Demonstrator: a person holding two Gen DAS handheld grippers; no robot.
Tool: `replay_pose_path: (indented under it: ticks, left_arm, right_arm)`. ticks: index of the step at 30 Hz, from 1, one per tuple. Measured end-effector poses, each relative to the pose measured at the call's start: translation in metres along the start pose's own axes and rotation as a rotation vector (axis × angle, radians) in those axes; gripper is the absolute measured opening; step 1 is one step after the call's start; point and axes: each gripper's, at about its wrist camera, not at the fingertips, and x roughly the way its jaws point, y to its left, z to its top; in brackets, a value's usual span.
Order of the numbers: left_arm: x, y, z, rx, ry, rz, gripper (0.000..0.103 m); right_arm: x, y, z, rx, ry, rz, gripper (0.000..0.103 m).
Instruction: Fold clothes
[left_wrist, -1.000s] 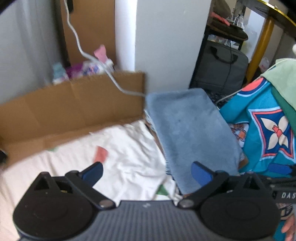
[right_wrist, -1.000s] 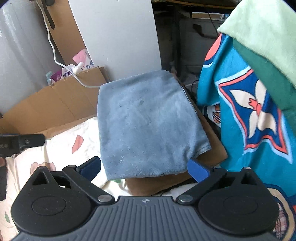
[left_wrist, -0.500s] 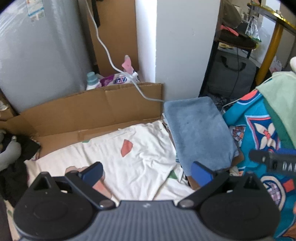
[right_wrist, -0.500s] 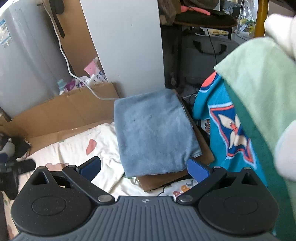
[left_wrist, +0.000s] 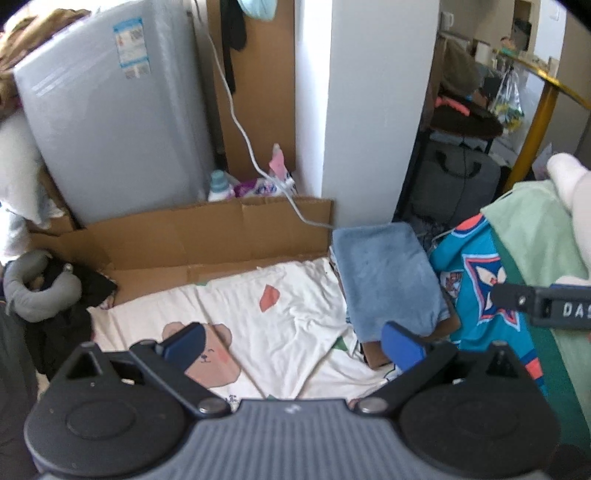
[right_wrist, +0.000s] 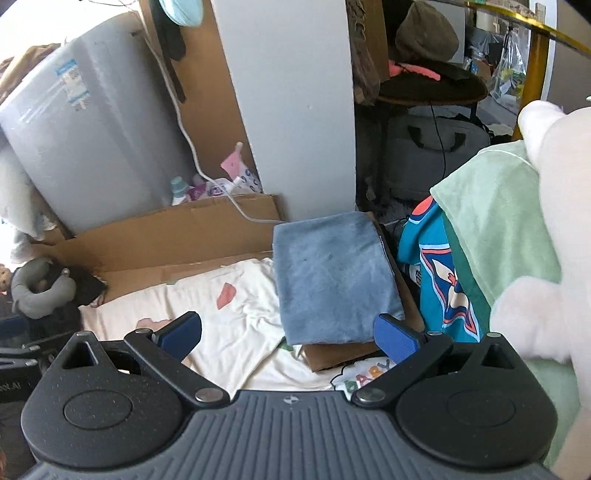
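A folded blue-grey towel (left_wrist: 388, 280) (right_wrist: 334, 280) lies on a piece of cardboard at the right of a white printed sheet (left_wrist: 266, 325) (right_wrist: 229, 321). To its right rises a pile of clothes: a teal patterned garment (left_wrist: 476, 280) (right_wrist: 439, 280), a light green cloth (left_wrist: 532, 229) (right_wrist: 495, 218) and a white fluffy piece (right_wrist: 554, 206). My left gripper (left_wrist: 291, 343) is open above the sheet, holding nothing. My right gripper (right_wrist: 288, 336) is open too, held back from the towel's near edge. In the left wrist view, the right gripper's black body (left_wrist: 543, 302) shows at the right.
A grey appliance (left_wrist: 110, 122), a flattened cardboard box (left_wrist: 207, 236) and a white pillar (left_wrist: 373, 110) stand behind the sheet, with a white cable (left_wrist: 240, 125) hanging down. Dark clothes and a grey neck pillow (left_wrist: 40, 291) lie at the left. A grey bag (right_wrist: 436, 147) sits behind the pile.
Both grippers have pulled back and up from the blue-grey towel, so it looks smaller and more of the room shows. Both stayed open and empty.
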Motion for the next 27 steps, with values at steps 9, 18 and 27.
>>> replay_pose_path:
  ticks: [9,18,27]
  left_arm:
    - [-0.060,0.015,-0.033,-0.033,-0.065,0.044,0.102]
    - [-0.097,0.029,-0.069,-0.049,-0.111,0.143,0.103]
    - [-0.120,0.032,-0.106,-0.131,-0.101,0.134,0.103]
  right_arm:
    - [-0.060,0.028,-0.034,-0.069,-0.081,-0.008,0.102]
    - [-0.096,0.052,-0.069,-0.075,-0.126,0.006,0.102]
    - [-0.105,0.070,-0.098,-0.081,-0.110,0.039,0.102]
